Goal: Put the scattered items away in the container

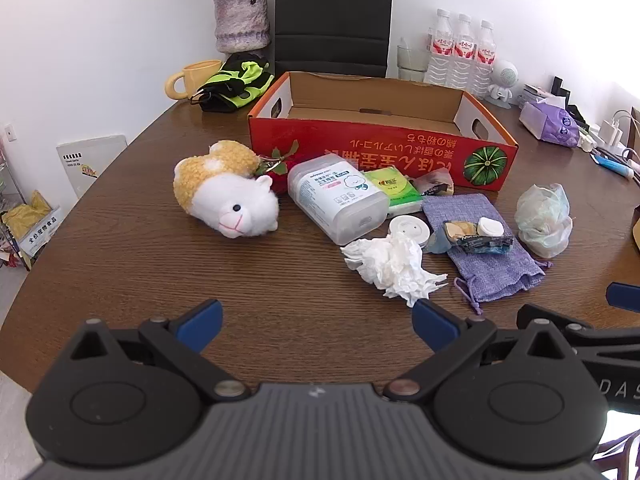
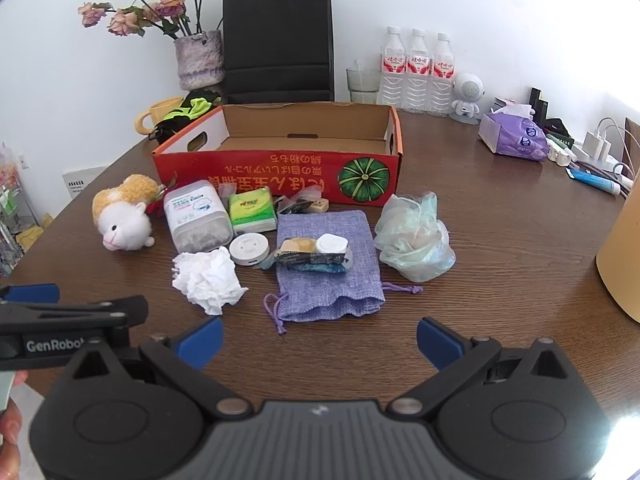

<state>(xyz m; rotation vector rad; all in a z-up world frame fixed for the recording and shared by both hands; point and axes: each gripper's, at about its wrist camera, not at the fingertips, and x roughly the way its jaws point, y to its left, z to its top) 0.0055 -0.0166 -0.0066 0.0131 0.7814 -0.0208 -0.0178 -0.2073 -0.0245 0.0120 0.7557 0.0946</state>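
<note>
An empty red cardboard box [image 1: 380,152] [image 2: 280,168] stands open at mid-table. Before it lie a plush sheep [image 1: 228,188] [image 2: 122,216], a clear swab container [image 1: 338,198] [image 2: 196,216], a green tissue pack [image 1: 394,192] [image 2: 252,208], a white round disc [image 1: 410,230] [image 2: 250,250], crumpled tissue [image 1: 394,266] [image 2: 208,278], a purple drawstring pouch [image 1: 484,252] [image 2: 328,268] with a snack packet [image 2: 308,254] and a small white case on it, and a crumpled plastic bag [image 1: 544,220] [image 2: 416,238]. My left gripper [image 1: 316,326] and right gripper [image 2: 320,340] hover open near the table's front, nothing between their fingers.
At the back stand a flower vase [image 2: 200,60], a black paper bag [image 2: 278,42], a yellow mug [image 2: 154,114], gloves, three water bottles [image 2: 418,72], a small white robot figure and a purple tissue pack [image 2: 514,138]. A tan object [image 2: 620,252] stands at the right edge.
</note>
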